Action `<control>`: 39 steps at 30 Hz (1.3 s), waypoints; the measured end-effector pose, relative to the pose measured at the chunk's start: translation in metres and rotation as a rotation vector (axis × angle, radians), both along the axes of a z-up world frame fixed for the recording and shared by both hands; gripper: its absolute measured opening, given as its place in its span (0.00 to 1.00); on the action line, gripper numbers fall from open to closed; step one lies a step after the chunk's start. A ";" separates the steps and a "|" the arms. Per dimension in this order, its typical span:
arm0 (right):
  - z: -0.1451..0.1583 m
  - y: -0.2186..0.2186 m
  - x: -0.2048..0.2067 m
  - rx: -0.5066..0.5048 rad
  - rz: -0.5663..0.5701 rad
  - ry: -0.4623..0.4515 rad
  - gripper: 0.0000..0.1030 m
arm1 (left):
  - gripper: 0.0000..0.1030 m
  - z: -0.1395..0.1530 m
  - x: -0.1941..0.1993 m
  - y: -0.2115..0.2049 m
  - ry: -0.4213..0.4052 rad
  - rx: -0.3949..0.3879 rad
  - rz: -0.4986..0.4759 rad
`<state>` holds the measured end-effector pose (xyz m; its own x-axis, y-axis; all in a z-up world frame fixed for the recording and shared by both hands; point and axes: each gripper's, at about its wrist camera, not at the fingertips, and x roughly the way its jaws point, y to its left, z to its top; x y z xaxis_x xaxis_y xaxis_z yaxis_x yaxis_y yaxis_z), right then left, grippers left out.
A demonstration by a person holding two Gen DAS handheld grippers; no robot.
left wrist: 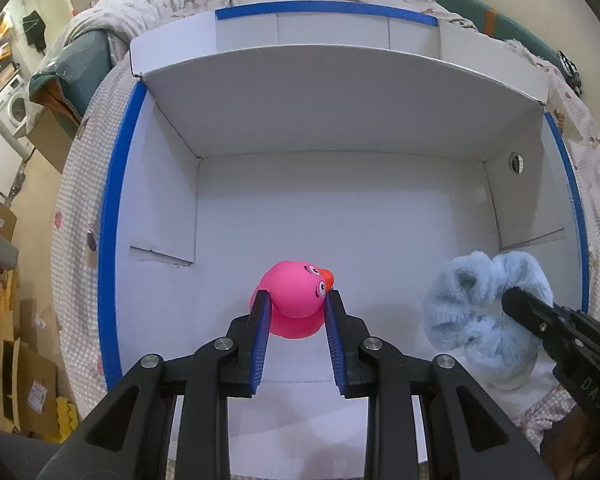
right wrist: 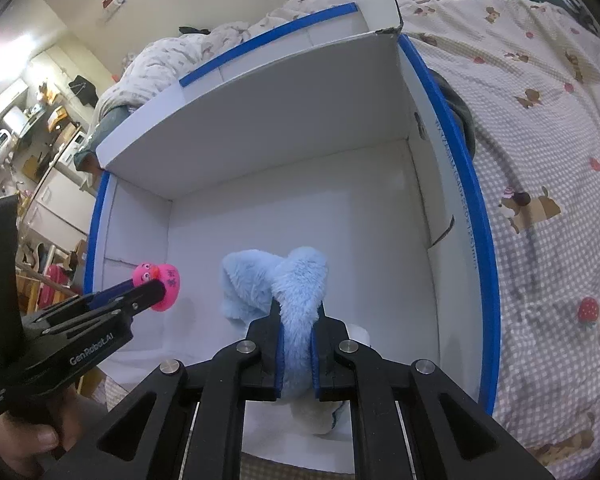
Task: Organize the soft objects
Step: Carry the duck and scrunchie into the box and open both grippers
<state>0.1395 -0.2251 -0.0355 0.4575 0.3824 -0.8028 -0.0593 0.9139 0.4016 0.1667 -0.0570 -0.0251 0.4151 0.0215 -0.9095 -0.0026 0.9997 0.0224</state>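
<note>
My left gripper (left wrist: 297, 300) is shut on a pink rubber duck (left wrist: 298, 300) with an orange beak, holding it over the floor of a white cardboard box (left wrist: 340, 208) with blue-taped edges. It also shows in the right wrist view (right wrist: 162, 286), at the left. My right gripper (right wrist: 298, 312) is shut on a fluffy light-blue slipper (right wrist: 296, 280), held inside the box near its front right. In the left wrist view the slipper (left wrist: 480, 312) hangs at the right with the right gripper's finger (left wrist: 524, 304) on it.
The box sits on a bed with a checked, dog-print quilt (right wrist: 540, 160). A rumpled duvet (left wrist: 180, 0) lies behind the box. Cardboard boxes (left wrist: 24, 360) and a washing machine (left wrist: 12, 108) stand on the floor at the left.
</note>
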 end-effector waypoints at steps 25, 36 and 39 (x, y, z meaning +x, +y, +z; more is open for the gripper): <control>0.003 -0.007 -0.002 0.080 -0.031 -0.001 0.61 | 0.60 0.015 -0.009 0.002 -0.065 0.017 -0.010; 0.032 -0.010 -0.017 0.059 -0.035 -0.122 0.75 | 0.60 0.042 -0.030 0.018 -0.157 -0.022 0.007; 0.037 -0.013 -0.026 0.056 -0.039 -0.129 0.75 | 0.60 0.052 -0.040 0.025 -0.175 -0.012 0.000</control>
<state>0.1139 -0.2381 0.0017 0.5710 0.4051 -0.7140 -0.0792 0.8929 0.4433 0.1264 -0.0324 0.0270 0.5671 0.0107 -0.8236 -0.0055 0.9999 0.0092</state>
